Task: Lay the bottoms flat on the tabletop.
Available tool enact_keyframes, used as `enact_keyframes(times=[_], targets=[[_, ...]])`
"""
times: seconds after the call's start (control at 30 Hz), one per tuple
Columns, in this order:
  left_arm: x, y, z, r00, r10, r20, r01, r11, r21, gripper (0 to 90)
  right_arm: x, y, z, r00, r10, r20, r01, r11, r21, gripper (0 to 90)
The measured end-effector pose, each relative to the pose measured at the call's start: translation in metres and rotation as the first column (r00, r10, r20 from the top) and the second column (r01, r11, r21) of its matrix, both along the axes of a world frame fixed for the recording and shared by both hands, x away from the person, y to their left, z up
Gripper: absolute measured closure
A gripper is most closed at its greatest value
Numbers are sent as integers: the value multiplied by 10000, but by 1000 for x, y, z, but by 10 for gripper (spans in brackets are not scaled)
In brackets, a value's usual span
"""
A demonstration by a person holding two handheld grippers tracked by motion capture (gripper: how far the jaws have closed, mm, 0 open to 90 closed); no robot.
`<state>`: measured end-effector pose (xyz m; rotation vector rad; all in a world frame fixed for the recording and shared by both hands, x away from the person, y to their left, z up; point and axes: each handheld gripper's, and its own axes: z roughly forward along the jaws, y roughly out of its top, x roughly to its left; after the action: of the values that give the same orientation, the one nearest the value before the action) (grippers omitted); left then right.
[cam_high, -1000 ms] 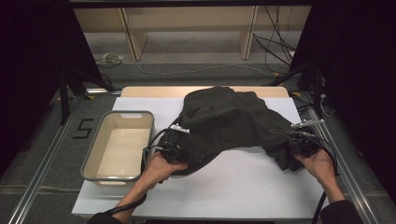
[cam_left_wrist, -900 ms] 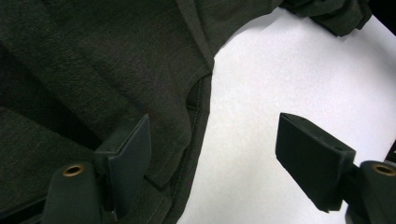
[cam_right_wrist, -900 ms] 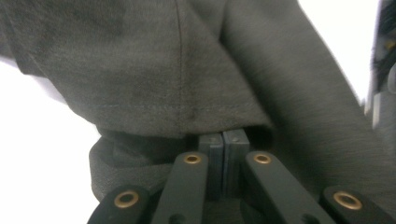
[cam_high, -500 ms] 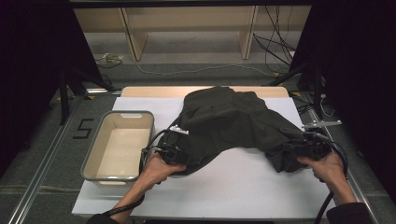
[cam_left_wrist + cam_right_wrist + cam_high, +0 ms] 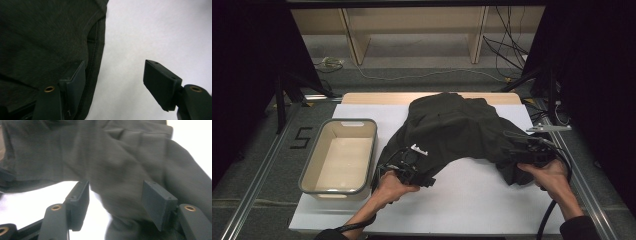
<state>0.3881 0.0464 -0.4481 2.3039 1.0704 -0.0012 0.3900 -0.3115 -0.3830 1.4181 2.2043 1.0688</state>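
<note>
A dark garment (image 5: 452, 125) lies bunched across the white table (image 5: 472, 195). My left gripper (image 5: 408, 169) sits at its front left hem, and its jaws have just been closing. In the left gripper view this gripper (image 5: 115, 80) is open: one jaw rides over the garment (image 5: 37, 37), the hem edge lies just inside it, and bare table (image 5: 150, 30) shows between the jaws. My right gripper (image 5: 526, 155) is at the garment's right end. Its jaws have just been opening. They (image 5: 116, 202) stand apart over loose cloth (image 5: 112, 157) without pressing it.
An empty beige bin (image 5: 353, 122) stands on the table's left side, close to my left hand. Metal rails run along both sides of the table. Wooden shelving and cables lie on the floor beyond the far edge.
My left hand has sunk toward the table at the garment's front hem. My right hand has shifted slightly at the right end, and the cloth there has slackened.
</note>
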Motion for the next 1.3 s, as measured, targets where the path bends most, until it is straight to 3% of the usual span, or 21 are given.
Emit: enact_keyframes(times=[0.1, 0.27, 0.33, 0.43, 0.6, 0.87, 1.07, 1.3], targets=[[-1, -3, -8, 9999, 20, 122, -27, 9981, 608, 337, 4, 15, -2, 9994, 355, -4, -355, 9994, 23, 393], [0, -7, -16, 9999, 61, 160, -77, 9945, 1049, 357, 6, 23, -8, 9981, 592, -181, -592, 9982, 38, 396], [0, -10, -20, 10000, 24, 70, -31, 9938, 1116, 372, 6, 22, -9, 9981, 579, -228, -578, 9983, 66, 400], [0, -13, -21, 9995, 94, 300, -133, 9910, 1334, 407, 7, 19, -9, 9986, 481, -233, -478, 9988, 129, 410], [0, -12, -22, 9984, 240, 518, -308, 9904, 1345, 459, 7, 14, -11, 9987, 378, -331, -372, 9991, 192, 421], [-3, -16, -24, 9911, 27, 1332, -269, 9833, 1802, 568, 8, 13, -12, 9987, 403, -309, -396, 9989, 233, 432], [0, -19, -23, 9920, -127, 1255, -94, 9848, 1735, 712, 8, 14, -12, 9984, 406, -391, -397, 9989, 234, 438], [9, -11, -24, 9958, -16, 914, -87, 9936, 1130, 869, 9, 14, -13, 9983, 446, -387, -439, 9988, 195, 444]])
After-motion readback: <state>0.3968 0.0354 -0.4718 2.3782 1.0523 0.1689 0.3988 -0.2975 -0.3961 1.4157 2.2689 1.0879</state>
